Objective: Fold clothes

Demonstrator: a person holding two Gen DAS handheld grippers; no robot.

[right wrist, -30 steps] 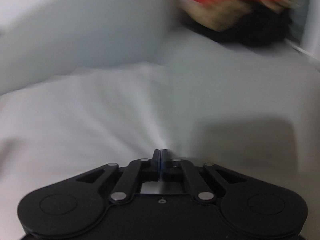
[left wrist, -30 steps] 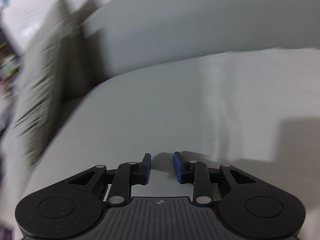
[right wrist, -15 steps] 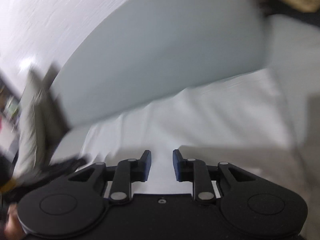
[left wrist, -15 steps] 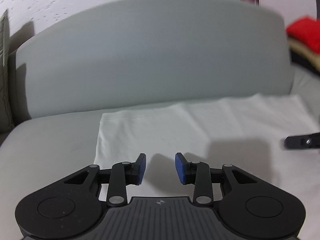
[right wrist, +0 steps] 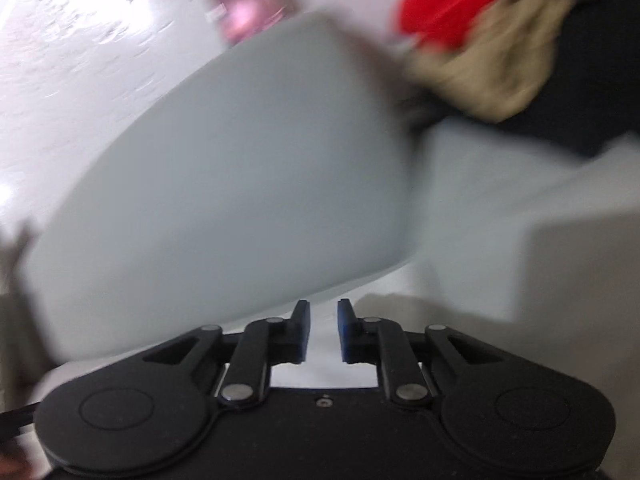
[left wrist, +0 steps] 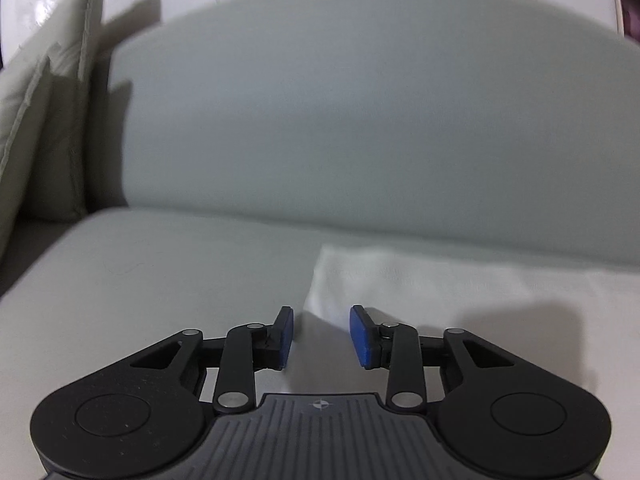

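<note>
Left hand-held gripper (left wrist: pixel 320 336) agape over white garment (left wrist: pixel 460 292) edge | right hand-held gripper (right wrist: pixel 323 330) parted, view blurred, perhaps over cloth

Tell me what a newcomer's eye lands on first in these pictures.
The red garment atop a blurred clothes pile, upper right of the right wrist view, jumps out first. Next, the white cloth lying flat on the grey sofa seat, with the left gripper at its left edge, jaws open and empty.

Right wrist view is all motion smear, so the heap of red, tan and black clothes (right wrist: pixel 500 40) is just blobs, and the flat white cloth garment (left wrist: pixel 460 284) runs off the left view's right edge.
</note>
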